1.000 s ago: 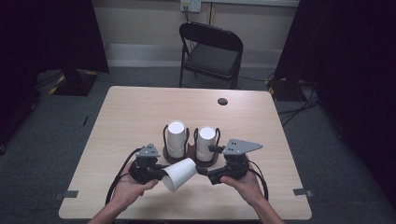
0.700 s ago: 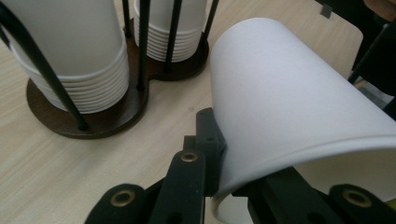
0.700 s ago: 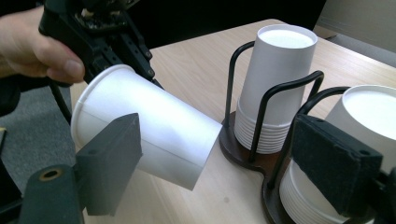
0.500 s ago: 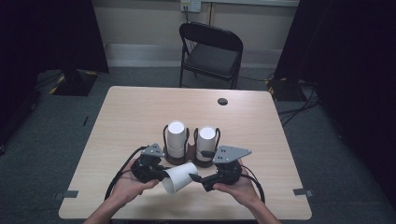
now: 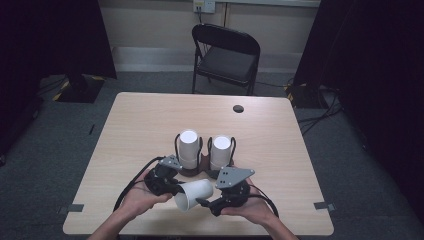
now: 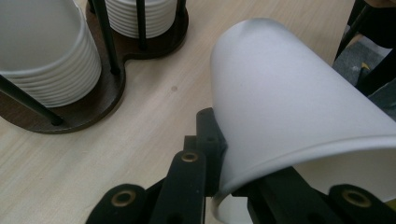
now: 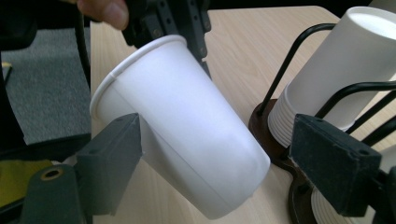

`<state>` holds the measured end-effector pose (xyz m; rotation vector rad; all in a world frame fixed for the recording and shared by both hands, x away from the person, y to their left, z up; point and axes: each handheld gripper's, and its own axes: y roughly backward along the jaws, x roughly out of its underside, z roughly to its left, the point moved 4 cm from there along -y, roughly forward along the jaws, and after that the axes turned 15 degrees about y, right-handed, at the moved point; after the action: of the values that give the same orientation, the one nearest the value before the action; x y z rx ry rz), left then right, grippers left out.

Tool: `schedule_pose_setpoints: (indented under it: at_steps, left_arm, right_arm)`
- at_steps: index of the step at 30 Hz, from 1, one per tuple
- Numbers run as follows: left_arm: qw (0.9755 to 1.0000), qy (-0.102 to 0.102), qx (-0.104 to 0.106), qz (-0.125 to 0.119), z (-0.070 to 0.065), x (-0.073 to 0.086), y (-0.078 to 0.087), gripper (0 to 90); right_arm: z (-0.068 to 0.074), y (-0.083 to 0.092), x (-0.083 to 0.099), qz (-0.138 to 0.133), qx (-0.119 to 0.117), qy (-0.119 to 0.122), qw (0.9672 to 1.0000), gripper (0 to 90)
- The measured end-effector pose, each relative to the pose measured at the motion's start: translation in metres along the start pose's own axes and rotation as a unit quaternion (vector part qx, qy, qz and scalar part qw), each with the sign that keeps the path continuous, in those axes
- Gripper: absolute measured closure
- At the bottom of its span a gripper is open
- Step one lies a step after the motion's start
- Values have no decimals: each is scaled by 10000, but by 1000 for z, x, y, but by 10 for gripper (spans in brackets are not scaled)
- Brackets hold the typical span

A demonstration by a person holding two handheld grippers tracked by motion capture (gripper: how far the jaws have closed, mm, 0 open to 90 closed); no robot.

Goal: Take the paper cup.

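- Your left tool (image 5: 176,189) is clamped on the rim of a white paper cup (image 5: 195,194); in the left gripper view its jaws pinch the cup wall at the mouth, one inside and one outside.
- Your right tool (image 5: 206,204) has its jaws spread either side of that cup. They have just been opening a little, and in the right gripper view the cup lies between them with a clear gap to the far jaw; whether the near jaw touches the cup wall you cannot tell.
- The cup lies tilted on its side, held above the worktop (image 5: 140,125) near its front edge. Its mouth faces your side of the worktop and its closed base points toward the cup holder (image 5: 199,170).
- Your hands wrap the two tool bodies, left hand (image 5: 137,200) at the left, right hand (image 5: 250,210) at the right, with cables looping off each.
- Just behind the tools stands a dark wooden holder with black wire posts, carrying two upright stacks of white cups, the left stack (image 5: 189,149) and the right stack (image 5: 220,152), side by side.
- Farther back on the worktop sits a small dark round disc (image 5: 238,108), well apart from the stacks.
- Beyond the worktop stands a black folding chair (image 5: 226,55) on grey carpet.
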<state>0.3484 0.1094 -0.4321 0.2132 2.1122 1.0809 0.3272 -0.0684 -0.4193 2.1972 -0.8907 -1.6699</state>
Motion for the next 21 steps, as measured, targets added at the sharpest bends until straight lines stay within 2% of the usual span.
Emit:
schedule_pose_setpoints:
  at_steps: [9, 13, 18, 21]
  left_arm:
    - [9998, 56, 43, 195, 0, -5, -3, 868]
    - [9997, 66, 42, 245, -2, -8, -5, 868]
    - [9995, 45, 65, 304, -4, -8, -7, 869]
    - [9994, 82, 161, 300, -6, -10, -8, 869]
  right_arm:
    - [11, -10, 2, 332, -230, 403, 9984, 162]
    - [14, -14, 3, 437, -199, 590, 9971, 130]
    - [17, -17, 3, 532, -216, 646, 9963, 105]
    - [20, -20, 2, 584, -234, 702, 9955, 92]
